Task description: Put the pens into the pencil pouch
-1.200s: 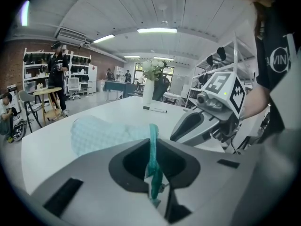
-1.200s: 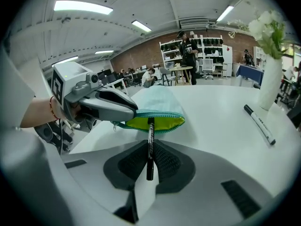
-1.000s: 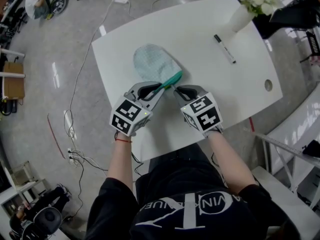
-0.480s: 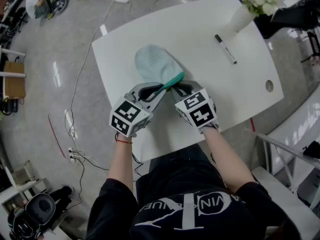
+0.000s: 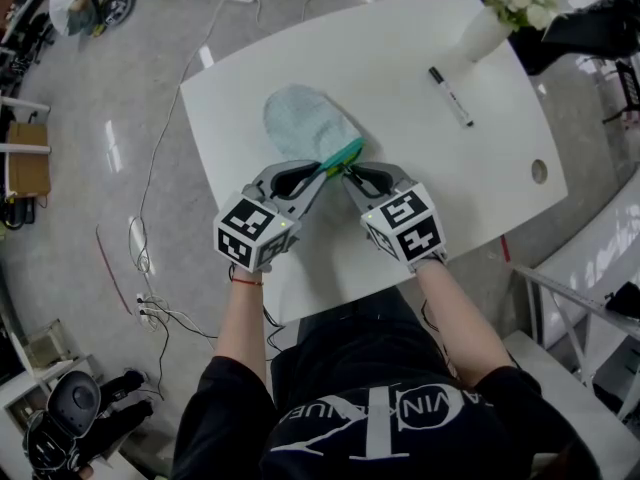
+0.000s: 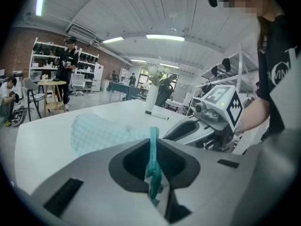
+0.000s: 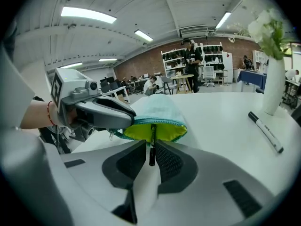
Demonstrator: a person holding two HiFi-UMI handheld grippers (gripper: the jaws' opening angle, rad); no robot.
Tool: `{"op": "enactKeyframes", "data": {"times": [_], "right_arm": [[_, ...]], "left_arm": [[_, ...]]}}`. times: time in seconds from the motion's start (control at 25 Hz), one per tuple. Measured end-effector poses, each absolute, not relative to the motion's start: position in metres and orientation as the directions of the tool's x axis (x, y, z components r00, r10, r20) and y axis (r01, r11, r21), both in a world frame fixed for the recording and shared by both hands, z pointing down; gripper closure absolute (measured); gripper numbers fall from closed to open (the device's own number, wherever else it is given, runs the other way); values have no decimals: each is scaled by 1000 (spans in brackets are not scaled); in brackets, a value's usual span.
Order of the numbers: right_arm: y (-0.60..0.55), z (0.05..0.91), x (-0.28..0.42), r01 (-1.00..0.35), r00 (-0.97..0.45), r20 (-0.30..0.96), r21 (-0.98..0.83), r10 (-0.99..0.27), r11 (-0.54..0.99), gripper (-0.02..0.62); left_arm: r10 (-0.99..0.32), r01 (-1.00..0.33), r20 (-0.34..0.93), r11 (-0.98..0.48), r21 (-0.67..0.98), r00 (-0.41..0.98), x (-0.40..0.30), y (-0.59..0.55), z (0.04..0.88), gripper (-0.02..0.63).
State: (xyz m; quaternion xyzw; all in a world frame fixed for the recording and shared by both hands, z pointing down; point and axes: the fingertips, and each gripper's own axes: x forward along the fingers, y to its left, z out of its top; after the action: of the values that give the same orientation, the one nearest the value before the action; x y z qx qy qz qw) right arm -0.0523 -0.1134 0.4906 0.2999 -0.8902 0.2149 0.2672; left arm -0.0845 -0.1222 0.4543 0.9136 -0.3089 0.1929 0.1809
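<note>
Above white table (image 5: 400, 78), left hand-held gripper (image 5: 324, 170) clamps teal pouch rim (image 6: 153, 147)

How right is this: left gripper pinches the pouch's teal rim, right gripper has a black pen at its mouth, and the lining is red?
Only the colour is wrong: the lining is yellow-green, as the right gripper view shows. The left gripper pinches the teal rim of the pouch; the right gripper has just been opening its jaws, the black pen between them.

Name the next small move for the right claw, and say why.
Probably back the right claw straight off: its jaws have just been opening, the black pen already pokes into the pouch, and the left claw holds its teal rim.
</note>
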Motion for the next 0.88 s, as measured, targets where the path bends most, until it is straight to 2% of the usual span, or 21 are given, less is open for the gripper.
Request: {"op": "enactKeyframes", "data": {"times": [0.36, 0.52, 0.88], "right_arm": [[-100, 499, -31, -654, -646, 646, -193, -408, 731, 525], [-101, 499, -33, -650, -646, 645, -184, -408, 737, 554], [-112, 491, -52, -640, -658, 625, -169, -421, 750, 555]], "left_arm": [[-504, -643, 459, -734, 219, 731, -84, -126, 454, 563], [-506, -645, 460, -732, 219, 730, -84, -126, 453, 563], [-499, -641, 463, -735, 221, 732, -84, -122, 452, 563]]}}
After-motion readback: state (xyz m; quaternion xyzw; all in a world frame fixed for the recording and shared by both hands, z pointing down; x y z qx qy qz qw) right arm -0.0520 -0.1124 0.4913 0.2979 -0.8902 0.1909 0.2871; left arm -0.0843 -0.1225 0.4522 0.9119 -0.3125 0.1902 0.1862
